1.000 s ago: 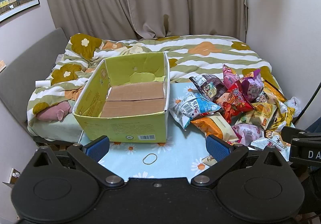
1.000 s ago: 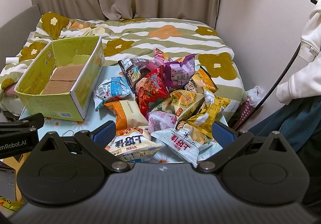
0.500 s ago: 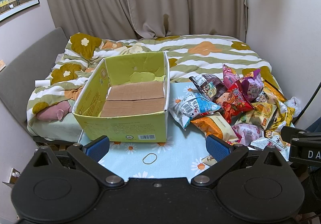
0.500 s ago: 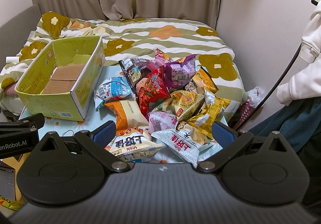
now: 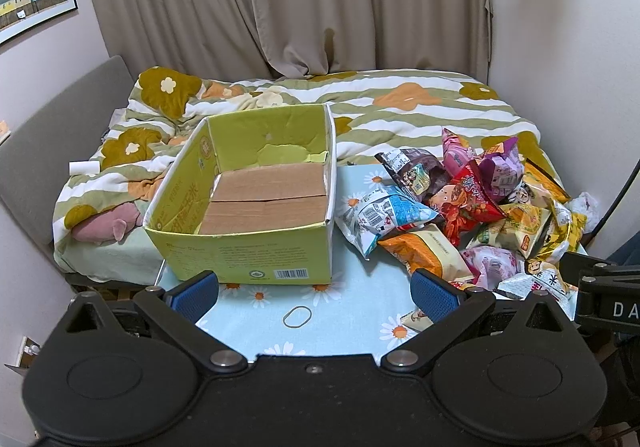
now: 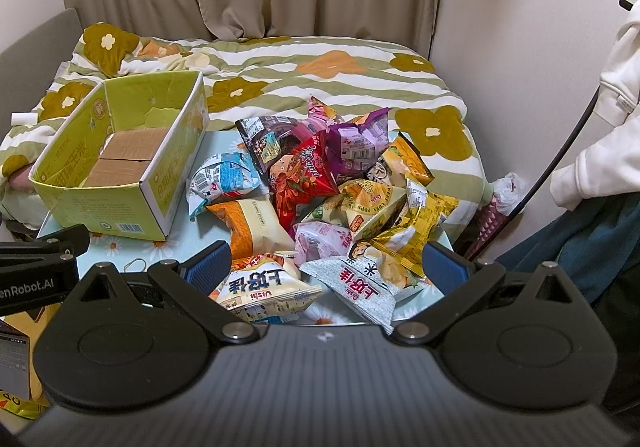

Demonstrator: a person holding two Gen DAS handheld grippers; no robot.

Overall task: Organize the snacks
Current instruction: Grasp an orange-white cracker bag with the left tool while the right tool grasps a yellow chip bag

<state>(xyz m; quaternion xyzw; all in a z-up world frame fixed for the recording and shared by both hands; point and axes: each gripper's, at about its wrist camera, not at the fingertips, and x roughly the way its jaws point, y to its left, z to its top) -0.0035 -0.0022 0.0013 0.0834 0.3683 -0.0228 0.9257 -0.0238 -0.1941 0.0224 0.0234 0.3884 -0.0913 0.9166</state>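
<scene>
Both grippers were held back at the near edge of the table (image 5: pixel 256 321), jaws spread wide, nothing between the pads. The left gripper (image 5: pixel 314 293) faced the green box (image 5: pixel 248 259), which stood just ahead of it on the table's left part, empty, its cardboard floor bare. The right gripper (image 6: pixel 326 267) faced the snack pile (image 6: pixel 332 187), heaped on the table's right part, directly right of the box.

Key relation: the pile lay straight ahead of the right gripper and well off to the right of the left one, so the right hand was judged the nearer for a first pick. Closest to its fingers were two white bags: one (image 6: pixel 268 289) just inside the left pad, the other (image 6: pixel 360 285) near the middle of the gap. Each lay flat, long axis running roughly across the jaw line, slightly skewed. The orange bag (image 6: pixel 250 225) sat behind them, and the blue-white bag (image 6: pixel 224 183) lay nearest the box wall. From pile to box the carry would run leftward. A rubber band (image 5: pixel 297 316) lay loose on the cloth in front of the box, between the left pads in view.

Against the frames a second and half a second before: no visible difference. Box, pile and both grippers sat at the same places; jaws equally wide. No snack was in the box; sorting was judged not yet begun.
</scene>
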